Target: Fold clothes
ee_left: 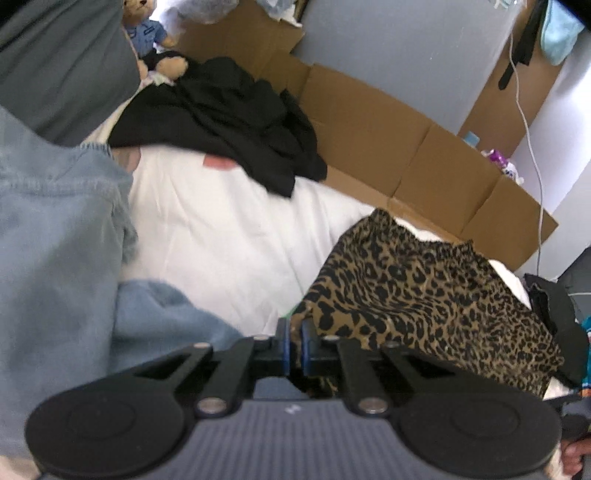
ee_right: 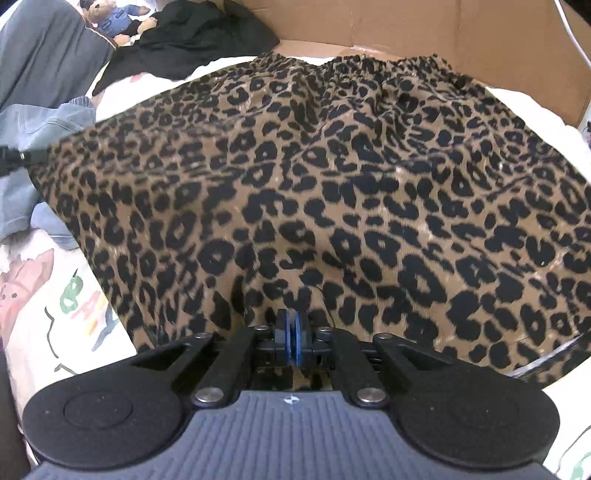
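A leopard-print garment (ee_left: 424,291) lies spread on a white bed (ee_left: 221,229). My left gripper (ee_left: 294,338) is shut on one corner of it and holds that corner lifted off the bed. In the right wrist view the same leopard-print garment (ee_right: 332,184) fills most of the frame, its gathered waistband at the far edge. My right gripper (ee_right: 291,339) is shut on the near hem of it. The tip of the left gripper (ee_right: 14,158) shows at the left edge of that view, at the garment's corner.
A light blue denim garment (ee_left: 55,240) hangs close on the left. A black garment (ee_left: 229,114) is heaped at the far side beside a teddy bear (ee_left: 147,33). Brown cardboard (ee_left: 406,140) lines the wall behind the bed. A white cable (ee_left: 532,147) hangs at the right.
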### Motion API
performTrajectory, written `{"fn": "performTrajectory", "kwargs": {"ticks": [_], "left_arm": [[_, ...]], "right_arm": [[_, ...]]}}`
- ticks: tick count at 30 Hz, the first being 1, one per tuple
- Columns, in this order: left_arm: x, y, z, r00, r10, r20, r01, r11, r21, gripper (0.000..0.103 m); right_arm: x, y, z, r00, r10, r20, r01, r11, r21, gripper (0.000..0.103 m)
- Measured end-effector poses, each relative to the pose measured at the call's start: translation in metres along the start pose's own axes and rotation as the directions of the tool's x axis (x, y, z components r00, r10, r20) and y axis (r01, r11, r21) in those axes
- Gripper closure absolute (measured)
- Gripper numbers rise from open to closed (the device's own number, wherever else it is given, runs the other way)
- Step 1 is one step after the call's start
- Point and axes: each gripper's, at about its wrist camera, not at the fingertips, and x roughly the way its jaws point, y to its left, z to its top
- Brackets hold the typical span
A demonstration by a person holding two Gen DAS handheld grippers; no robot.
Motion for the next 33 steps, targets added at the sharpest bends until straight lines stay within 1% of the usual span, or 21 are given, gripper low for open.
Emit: {"fn": "performTrajectory", "kwargs": {"ticks": [2,5,6,7,8,10,13,15,18,21,24,27,31,33], "left_arm": [[-0.002,-0.003,0.004,1.000,0.007,-0.005,-0.007,1.000,0.018,0.096],[0.000,-0.006,0.003,1.000,0.016,-0.022,-0.015,0.999,0.037,0.096],[0.000,-0.006,0.002,0.999,0.017,-0.027,-0.016,0.999,0.037,0.096],[-0.001,-0.006,0.001,0.999,0.016,-0.031,-0.015,0.999,0.033,0.096],[-0.002,-0.005,0.000,0.999,0.014,-0.034,-0.013,1.000,0.027,0.096],[-0.005,-0.005,0.001,0.999,0.005,-0.038,-0.004,1.000,0.014,0.096],[-0.016,-0.015,0.006,0.999,-0.029,-0.033,0.030,0.999,0.014,0.096],[-0.024,-0.026,0.012,0.999,-0.047,-0.027,0.048,0.998,0.038,0.096],[-0.031,-0.046,0.021,0.997,-0.071,-0.017,0.072,0.995,0.072,0.096],[-0.036,-0.069,0.029,0.996,-0.094,-0.004,0.094,0.990,0.109,0.096],[-0.039,-0.093,0.039,0.991,-0.132,0.002,0.131,0.982,0.137,0.096],[-0.042,-0.122,0.049,0.986,-0.168,0.002,0.165,0.970,0.176,0.096],[-0.038,-0.161,0.058,0.978,-0.210,-0.011,0.207,0.952,0.228,0.096],[-0.035,-0.180,0.061,0.974,-0.225,-0.020,0.223,0.941,0.255,0.096]], "right_arm": [[0.000,0.002,-0.001,1.000,0.004,0.026,-0.004,1.000,0.002,0.101],[-0.006,0.002,0.002,0.995,0.031,0.095,-0.034,0.999,0.031,0.101],[-0.007,0.003,0.004,0.993,0.036,0.110,-0.040,0.999,0.036,0.098],[-0.005,0.005,0.005,0.993,0.034,0.114,-0.037,0.999,0.029,0.093],[-0.002,0.007,0.005,0.993,0.028,0.114,-0.031,0.999,0.020,0.091],[0.008,0.011,0.001,0.996,0.010,0.085,-0.010,1.000,0.000,0.091],[0.020,0.014,-0.011,0.999,0.004,0.044,-0.002,1.000,-0.026,0.091],[0.020,0.013,-0.019,0.999,0.000,0.052,0.001,1.000,-0.026,0.091],[0.019,0.005,-0.022,0.998,0.022,0.063,-0.024,0.999,0.025,0.091],[0.015,0.001,-0.023,0.997,0.037,0.063,-0.039,0.999,0.030,0.091],[0.008,-0.003,-0.025,0.996,0.058,0.072,-0.061,0.997,0.041,0.090],[-0.002,-0.011,-0.029,0.990,0.084,0.110,-0.092,0.993,0.073,0.090],[-0.014,-0.019,-0.034,0.978,0.096,0.184,-0.116,0.988,0.099,0.090],[-0.015,-0.024,-0.037,0.974,0.101,0.204,-0.127,0.985,0.114,0.090]]}}
